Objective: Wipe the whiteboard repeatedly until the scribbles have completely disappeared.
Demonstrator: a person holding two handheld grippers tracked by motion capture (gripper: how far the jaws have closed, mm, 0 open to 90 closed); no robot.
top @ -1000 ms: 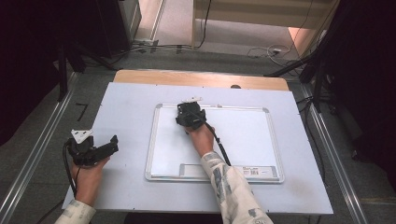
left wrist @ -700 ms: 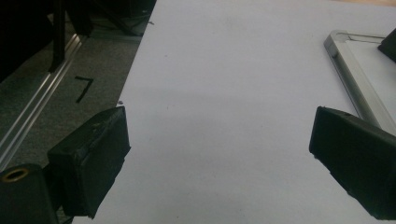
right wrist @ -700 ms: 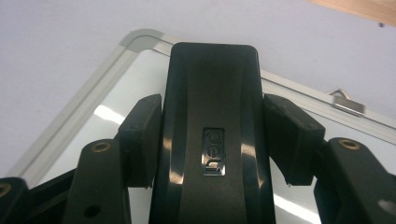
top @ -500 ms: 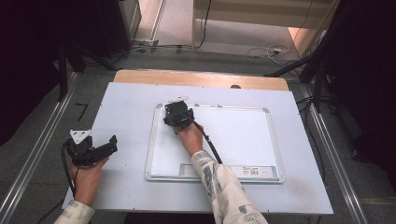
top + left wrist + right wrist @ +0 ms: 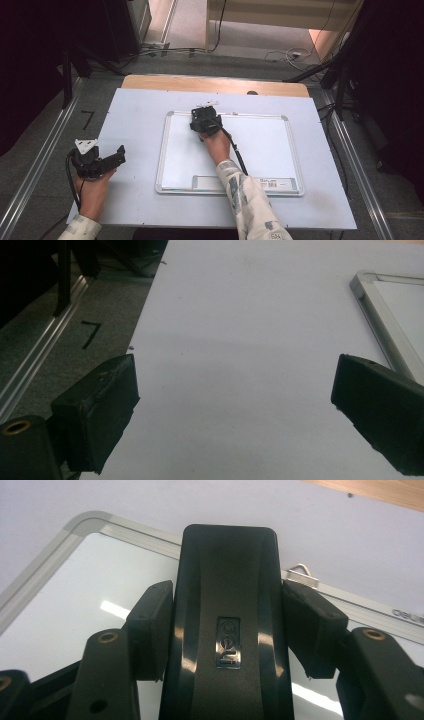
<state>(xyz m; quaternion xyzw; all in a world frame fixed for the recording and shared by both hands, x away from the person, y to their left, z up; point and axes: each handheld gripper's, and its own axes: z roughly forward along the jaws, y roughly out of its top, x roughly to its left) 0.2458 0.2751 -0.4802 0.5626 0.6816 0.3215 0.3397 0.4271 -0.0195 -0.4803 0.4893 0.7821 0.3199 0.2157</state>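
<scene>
Two grippers in play – right gripper [image 5: 205,121] sits over the top-left part of the whiteboard [image 5: 260,150], its fingers [image 5: 150,625] clamped on both sides of a black eraser [image 5: 227,620] with a small logo badge on its back. Eraser is pressed between the pads, long axis running away from the camera, its far end near the board's upper frame and just beside a little metal hanger clip [image 5: 302,574]. Board surface looks blank from the high view, no marks I can make out.

Step in hand, as a judgement: wiping the board with the eraser. To do it well, keep the eraser face flat on the white surface, even downward pressure, strokes parallel to the frame, and stop short of the aluminium edge so the eraser doesn't catch or twist out of the grip. Grip is on the eraser's mid-body, which should resist twisting.

Right forearm, patterned sleeve [image 5: 245,200], reaches diagonally from bottom centre up across the board, hand behind the gripper, cable [image 5: 235,150] trailing back over the board.

Left gripper [image 5: 107,160] rests on the pale desk [image 5: 135,115] left of the board, well apart from it – fingers [image 5: 97,415] wide, nothing between them, pointing toward the board's left frame; left hand [image 5: 92,192] holds it low near the desk's front-left edge
</scene>
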